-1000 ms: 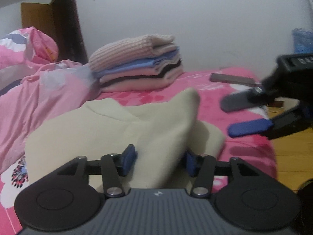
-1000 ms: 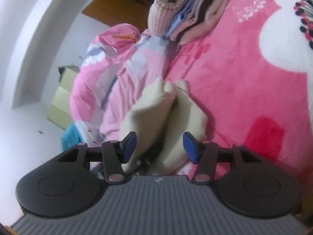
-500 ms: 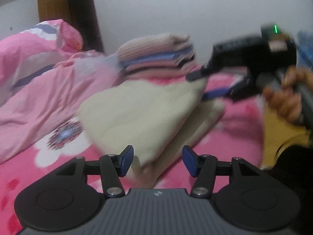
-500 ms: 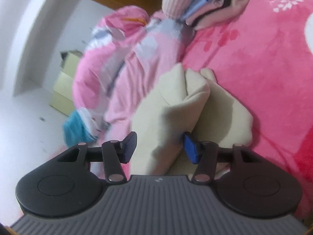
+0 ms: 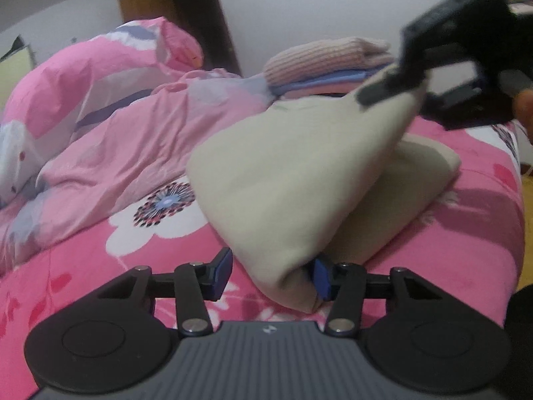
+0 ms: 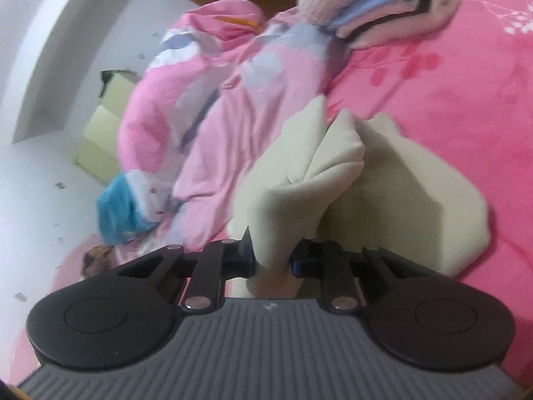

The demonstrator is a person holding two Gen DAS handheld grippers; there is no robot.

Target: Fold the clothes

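Right tongs (image 6: 271,260) have just been closing, and now they pinch a fold of the soft cream-coloured cloth (image 5: 299,180) between their blue pads. In the left wrist view those right tongs (image 5: 396,95) lift the far corner of the cloth up off the bed. Left tongs (image 5: 271,275) have just been closing a little too, but they are only partly closed: the near corner of the cloth sits between them, touching the right pad, while the left pad (image 5: 221,266) stands clear of it. The cloth lies on the pink flowered bed cover (image 5: 140,266), already folded over on itself, with one flap raised. A neat pile of folded clothes (image 5: 329,66) waits behind it, near a bunched pink quilt (image 5: 110,126). I think the step now is folding this cream cloth smaller, or getting set to lift it. Next, the left tongs likely need to squeeze onto the near corner, so both ends can move together without the fold slipping open.
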